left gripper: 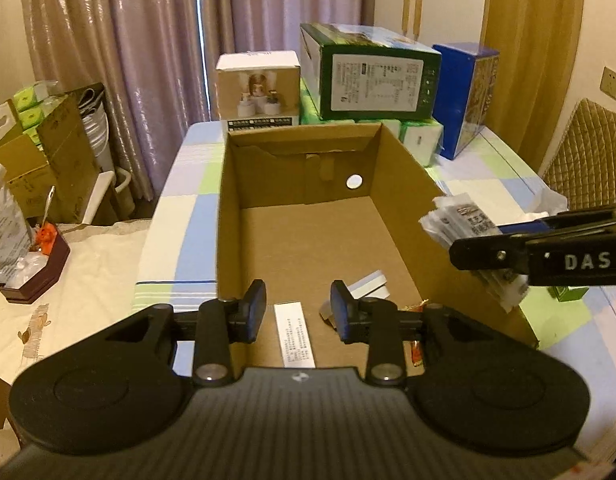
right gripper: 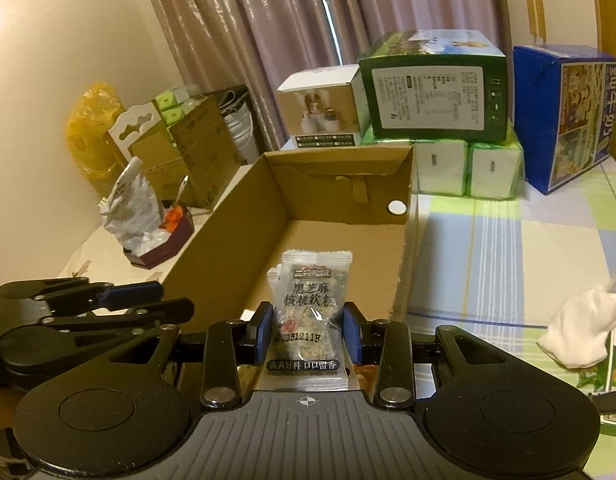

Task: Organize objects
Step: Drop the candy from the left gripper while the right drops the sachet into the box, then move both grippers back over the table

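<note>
Brown cardboard makes up the big open box [left gripper: 308, 216] that sits in the middle of my table [right gripper: 507, 248], which has a cloth of blue, green and white squares. My right gripper [right gripper: 308, 334] is pinching a bunch of clear snack packets [right gripper: 308, 312] with black writing on them. It holds them up above the near right edge of the box. From my left camera the same packets [left gripper: 459, 224] stick out past the right wall of the box. My left gripper [left gripper: 298, 312] is spread apart with nothing in it, and it hangs over the near end of the box. On the box floor near that end lie a white paper strip [left gripper: 294, 334] and a white and blue card [left gripper: 367, 284]. At the far edge of the table stand a green box [left gripper: 371, 76], a blue box [left gripper: 467, 96] and a small white box [left gripper: 258, 88]. A crumpled white tissue [right gripper: 579, 332] lies near the right edge of the table.
</note>
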Motion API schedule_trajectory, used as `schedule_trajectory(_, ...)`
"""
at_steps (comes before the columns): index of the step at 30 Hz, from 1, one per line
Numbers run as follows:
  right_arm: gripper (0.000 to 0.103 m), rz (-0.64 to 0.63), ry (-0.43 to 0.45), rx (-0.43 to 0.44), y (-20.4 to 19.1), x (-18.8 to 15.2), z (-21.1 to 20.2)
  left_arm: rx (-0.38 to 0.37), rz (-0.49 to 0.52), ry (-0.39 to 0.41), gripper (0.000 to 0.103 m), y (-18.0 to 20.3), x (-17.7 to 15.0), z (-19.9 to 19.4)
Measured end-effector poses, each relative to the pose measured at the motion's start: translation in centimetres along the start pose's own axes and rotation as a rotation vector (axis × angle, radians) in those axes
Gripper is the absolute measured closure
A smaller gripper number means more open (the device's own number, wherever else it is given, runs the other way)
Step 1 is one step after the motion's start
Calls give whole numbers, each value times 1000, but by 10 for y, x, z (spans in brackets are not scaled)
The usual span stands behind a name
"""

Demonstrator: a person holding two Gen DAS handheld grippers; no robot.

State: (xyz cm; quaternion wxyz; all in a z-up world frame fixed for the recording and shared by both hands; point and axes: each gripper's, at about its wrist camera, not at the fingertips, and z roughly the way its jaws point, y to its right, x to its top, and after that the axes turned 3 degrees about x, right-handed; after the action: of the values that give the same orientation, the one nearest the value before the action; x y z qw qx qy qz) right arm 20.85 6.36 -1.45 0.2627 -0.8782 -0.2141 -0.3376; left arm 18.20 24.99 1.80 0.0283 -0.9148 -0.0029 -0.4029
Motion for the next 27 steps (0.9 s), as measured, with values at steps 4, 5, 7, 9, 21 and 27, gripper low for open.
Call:
schedule_trajectory(4, 52, 12, 42, 30, 0, 3, -3, 6, -20, 7, 69, -3, -2, -9)
schedule_trajectory(5, 51, 14, 54, 27, 0, 4, -6, 7, -22, 6, 67, -4, -3, -10)
schedule_trajectory(7, 49, 12, 73, 19, 0, 5, -14, 11, -27, 3, 63, -4, -5, -14)
schedule_trajectory(9, 48, 14, 83, 16, 1, 4, -24, 14, -34, 0, 59, -4, -8, -18)
schedule_trajectory(21, 31, 38, 134, -63, 13, -43, -106, 3, -64, 37, 36, 28, -26, -67)
schedule_trajectory(27, 17, 35, 169, -144, 21, -84, -155, -4, -68, 78, 17, 58, -35, -98)
